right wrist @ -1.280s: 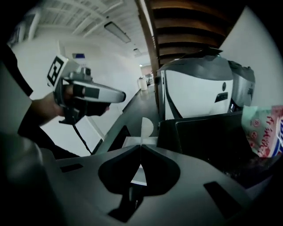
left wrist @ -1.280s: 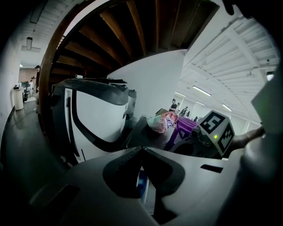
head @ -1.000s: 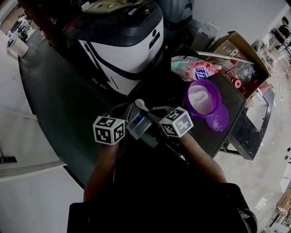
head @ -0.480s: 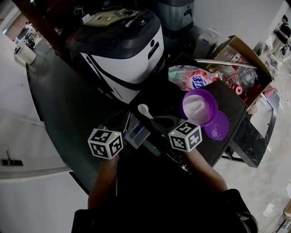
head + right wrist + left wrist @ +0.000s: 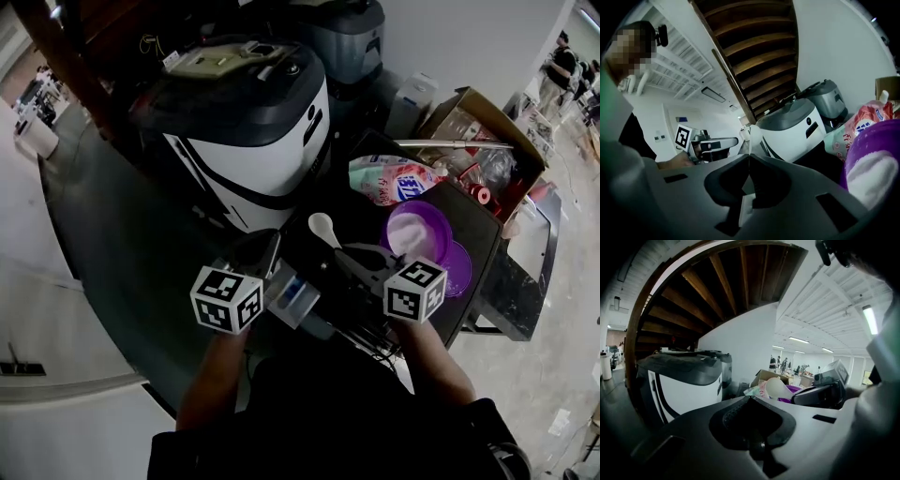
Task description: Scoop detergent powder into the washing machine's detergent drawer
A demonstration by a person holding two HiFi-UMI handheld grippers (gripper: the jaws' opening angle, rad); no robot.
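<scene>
Scooping seems barely started; right hand-held gripper clamps the white scoop near the powder tub; left hand-held gripper closed, empty.

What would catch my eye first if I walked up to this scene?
A purple tub of white powder stands open at the right, its lid beside it. Left of it the right gripper, shut, holds a white spoon before the big white and dark washing machine.
</scene>
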